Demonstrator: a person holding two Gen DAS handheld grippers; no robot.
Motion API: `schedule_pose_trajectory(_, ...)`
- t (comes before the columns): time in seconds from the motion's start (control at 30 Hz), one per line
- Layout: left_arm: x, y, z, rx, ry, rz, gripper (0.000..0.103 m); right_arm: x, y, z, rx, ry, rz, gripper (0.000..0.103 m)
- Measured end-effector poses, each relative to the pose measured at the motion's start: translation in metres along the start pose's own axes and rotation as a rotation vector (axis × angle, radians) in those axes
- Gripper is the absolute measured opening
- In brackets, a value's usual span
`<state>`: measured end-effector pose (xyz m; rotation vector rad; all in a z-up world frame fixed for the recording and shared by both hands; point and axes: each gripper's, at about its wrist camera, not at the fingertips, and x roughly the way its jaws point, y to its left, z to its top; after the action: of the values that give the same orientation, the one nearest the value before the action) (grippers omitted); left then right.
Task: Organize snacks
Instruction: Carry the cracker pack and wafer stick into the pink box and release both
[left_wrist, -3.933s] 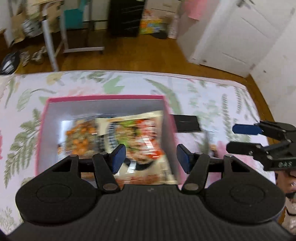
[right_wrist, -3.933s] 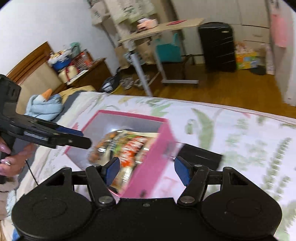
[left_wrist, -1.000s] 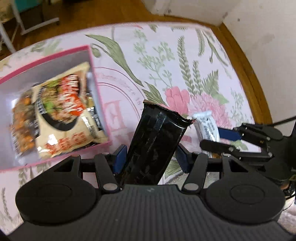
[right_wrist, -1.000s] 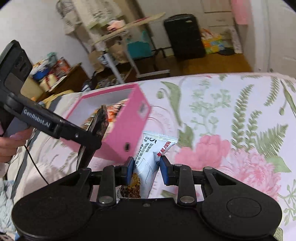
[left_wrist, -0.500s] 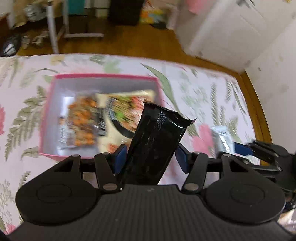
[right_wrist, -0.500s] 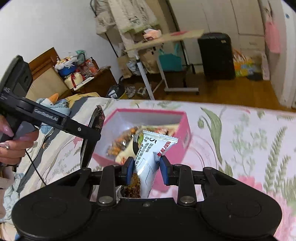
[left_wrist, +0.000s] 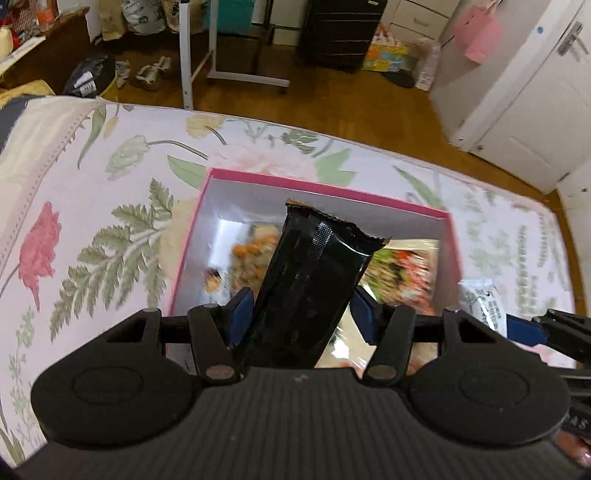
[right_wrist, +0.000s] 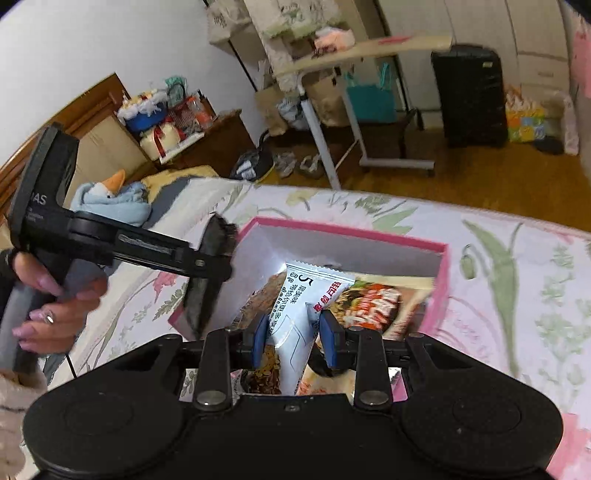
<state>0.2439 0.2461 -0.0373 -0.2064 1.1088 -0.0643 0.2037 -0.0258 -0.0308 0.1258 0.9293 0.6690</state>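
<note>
Your left gripper (left_wrist: 301, 315) holds a long black snack pack (left_wrist: 314, 280) between its blue pads (left_wrist: 240, 314). The pack sticks up and forward, and its torn-looking top edge hangs over the pink box (left_wrist: 207, 206). In the right wrist view you can see that same black pack (right_wrist: 207, 273) at the left side of the pink box (right_wrist: 441, 280), with your left hand (right_wrist: 55, 306) wrapped around the handle. Your right gripper (right_wrist: 293, 341) is squeezed tight on a small white snack pack (right_wrist: 306, 295) with red and black writing. That white pack points up and sits over the open box too. In the left wrist view its top end (left_wrist: 480, 299) shows just past the right wall of the box. Inside the box lie two snack bags: an orange one (left_wrist: 255, 251) on the left and a red and green one (left_wrist: 402, 266) on the right. The box rests on a bedspread (left_wrist: 110, 229) with pink flowers and green leaves.
</note>
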Motion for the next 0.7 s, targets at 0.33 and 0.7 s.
schedule_pose_trajectory(0.33, 0.049, 0.005, -0.005, -0.046, 0.048, 0.092, 0.062, 0.055, -0.016, -0.004, 0.127, 0.017, 0.047, 0.038)
schedule_pose_trajectory(0.7, -0.019, -0.040, -0.047, 0.140, -0.146, 0.146, 0.072, -0.009, -0.028, -0.026, 0.088, -0.073, -0.006, 0.040)
